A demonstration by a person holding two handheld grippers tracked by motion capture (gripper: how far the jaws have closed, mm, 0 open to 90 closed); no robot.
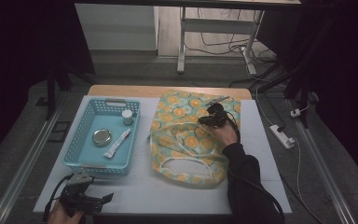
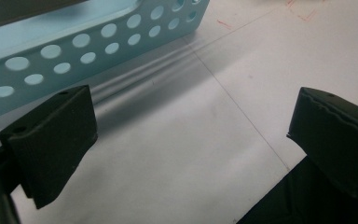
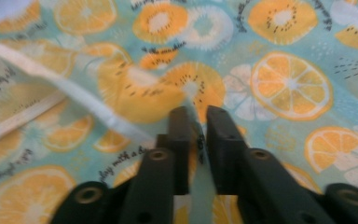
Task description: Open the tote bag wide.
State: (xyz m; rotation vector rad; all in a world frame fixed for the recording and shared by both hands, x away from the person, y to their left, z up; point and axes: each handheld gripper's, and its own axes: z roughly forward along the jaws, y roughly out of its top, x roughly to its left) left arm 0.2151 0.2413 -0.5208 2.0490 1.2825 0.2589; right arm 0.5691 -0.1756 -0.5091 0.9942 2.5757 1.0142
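1. My right gripper (image 1: pixel 213 115) sits on the fruit-print fabric bag (image 1: pixel 186 140), at about 1 o'clock of the bench (image 1: pixel 135 191). In the right gripper view the fingers (image 3: pixel 182 135) are nearly together, clamped on a raised fold of the cloth (image 3: pixel 193 100).
2. The bag lies crumpled right of the bench's centre, its white-trimmed mouth (image 1: pixel 186 161) towards 6 o'clock, gaping only a little.
3. My left gripper (image 1: pixel 81 198) rests at 7 o'clock, fingers (image 2: pixel 51 135) wide apart with nothing between them, just below the blue basket (image 1: pixel 77 140).
4. Still in the basket, at 10 o'clock: a small white-capped jar (image 1: pixel 127 116), a round tin (image 1: pixel 101 137), a white tube (image 1: pixel 117 143) (none of them touched).
5. My judgement: early stage. The bag is gripped, perhaps for opening or straightening; if the three items are meant to go in, all of that remains.
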